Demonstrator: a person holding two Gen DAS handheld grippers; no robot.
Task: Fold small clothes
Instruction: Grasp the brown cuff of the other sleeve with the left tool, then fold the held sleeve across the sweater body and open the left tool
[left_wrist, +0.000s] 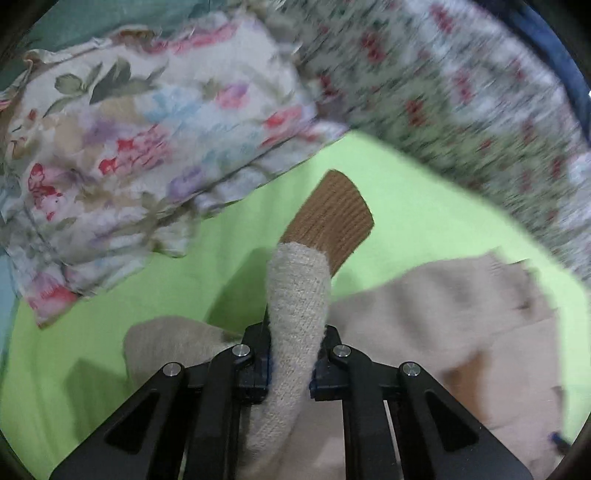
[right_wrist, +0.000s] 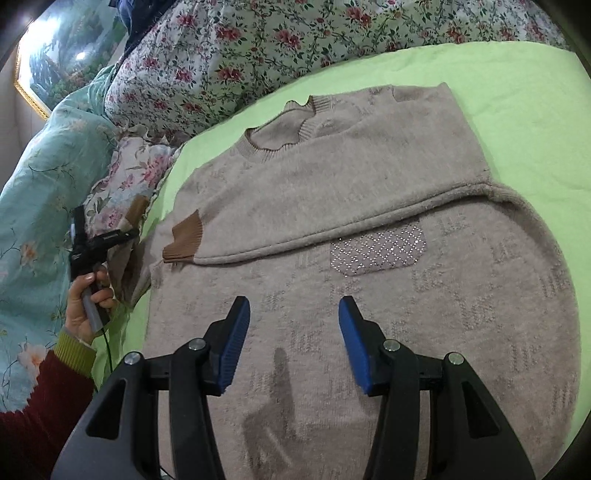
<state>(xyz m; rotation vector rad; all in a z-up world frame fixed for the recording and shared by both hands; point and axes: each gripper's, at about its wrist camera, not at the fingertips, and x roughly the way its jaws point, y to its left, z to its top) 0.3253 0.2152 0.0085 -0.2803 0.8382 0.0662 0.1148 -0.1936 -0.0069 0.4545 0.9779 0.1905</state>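
Pinching the sleeve (left_wrist: 299, 295), left tool (left_wrist: 291, 354) angled downward

I am seeing bare green sheet (right_wrist: 517, 96) lying open along the sweater's (right_wrist: 332, 177) far and right sides, so a gripper could pass there. On the left, the floral pillow (left_wrist: 140, 147) and the turquoise quilt (right_wrist: 40, 177) are crowding the sheet's edge, closing that side. The small-flowered cover (right_wrist: 229, 48) is walling off the far edge.
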